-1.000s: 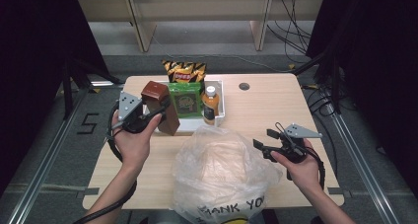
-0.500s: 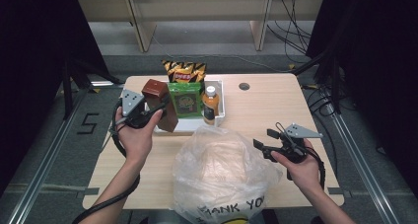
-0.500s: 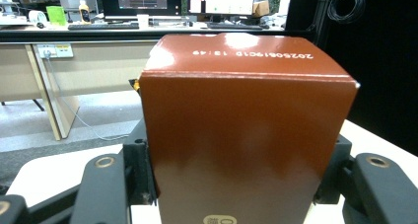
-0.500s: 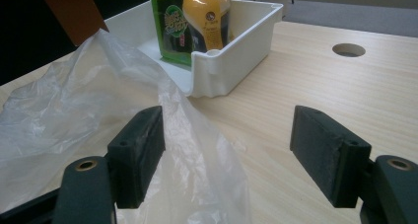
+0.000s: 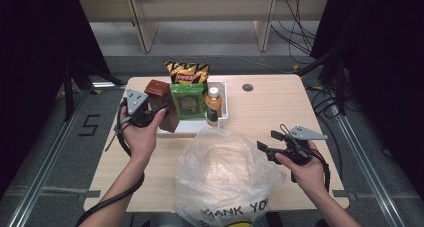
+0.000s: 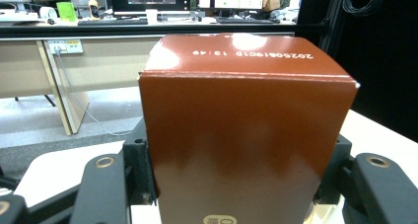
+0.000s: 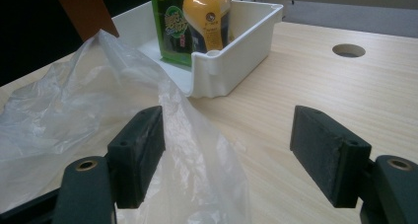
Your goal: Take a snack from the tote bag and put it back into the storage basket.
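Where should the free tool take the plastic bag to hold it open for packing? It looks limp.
Take the plastic bag by its upper rim on the side facing the right tool, coming in level: the thin film there rises between the open jaws and pinches easily.

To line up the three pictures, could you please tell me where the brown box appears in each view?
High view: the brown box stands left of centre, at the white tray's left end, in the left gripper.
Left gripper view: the box sits centred between the jaws.
Right gripper view: a brown corner at top left.
Shared landmark: the white tray.
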The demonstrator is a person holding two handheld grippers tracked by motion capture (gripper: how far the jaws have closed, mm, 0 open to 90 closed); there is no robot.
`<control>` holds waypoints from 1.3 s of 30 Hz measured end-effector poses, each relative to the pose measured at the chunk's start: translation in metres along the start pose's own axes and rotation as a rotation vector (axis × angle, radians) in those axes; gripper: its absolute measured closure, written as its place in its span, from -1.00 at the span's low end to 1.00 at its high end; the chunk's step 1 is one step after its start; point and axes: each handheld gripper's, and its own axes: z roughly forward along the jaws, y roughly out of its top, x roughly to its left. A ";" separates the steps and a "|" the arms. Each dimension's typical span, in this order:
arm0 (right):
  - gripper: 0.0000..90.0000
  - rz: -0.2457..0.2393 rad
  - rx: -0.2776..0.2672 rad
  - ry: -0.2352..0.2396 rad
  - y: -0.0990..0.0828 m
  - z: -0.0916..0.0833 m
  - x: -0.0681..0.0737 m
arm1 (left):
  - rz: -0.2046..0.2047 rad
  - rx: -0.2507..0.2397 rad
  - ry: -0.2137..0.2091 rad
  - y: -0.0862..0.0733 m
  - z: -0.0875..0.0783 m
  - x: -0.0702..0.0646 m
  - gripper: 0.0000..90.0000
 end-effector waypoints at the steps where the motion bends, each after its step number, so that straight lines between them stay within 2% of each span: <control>1: -0.34 -0.002 0.000 0.004 0.000 0.000 0.000 | 0.003 0.003 0.003 -0.001 0.001 0.001 -0.18; 4: -0.34 0.015 0.007 0.007 0.000 -0.001 0.002 | 0.005 0.009 0.009 -0.003 0.005 0.002 -0.18; 11: -0.34 -0.017 -0.003 0.005 0.000 -0.001 0.000 | 0.000 0.015 0.017 -0.004 0.012 0.003 -0.18; 15: -0.34 0.015 0.005 0.009 0.000 -0.001 0.002 | -0.001 0.019 0.024 -0.006 0.017 0.004 -0.18; 19: -0.34 0.020 0.006 0.010 0.000 -0.001 0.002 | -0.001 0.027 0.030 -0.007 0.021 0.005 -0.18; 21: -0.34 -0.012 0.001 0.007 0.000 -0.001 0.000 | -0.001 0.031 0.034 -0.008 0.024 0.005 -0.18; 34: -0.34 0.005 0.000 0.019 0.000 -0.001 0.001 | -0.005 0.054 0.077 -0.018 0.039 0.015 -0.18; 35: -0.34 -0.007 -0.004 0.018 0.000 0.000 0.001 | -0.003 0.057 0.080 -0.018 0.040 0.015 -0.18; 39: -0.34 -0.006 0.001 0.009 0.000 0.000 0.000 | 0.002 0.063 0.086 -0.020 0.044 0.017 -0.18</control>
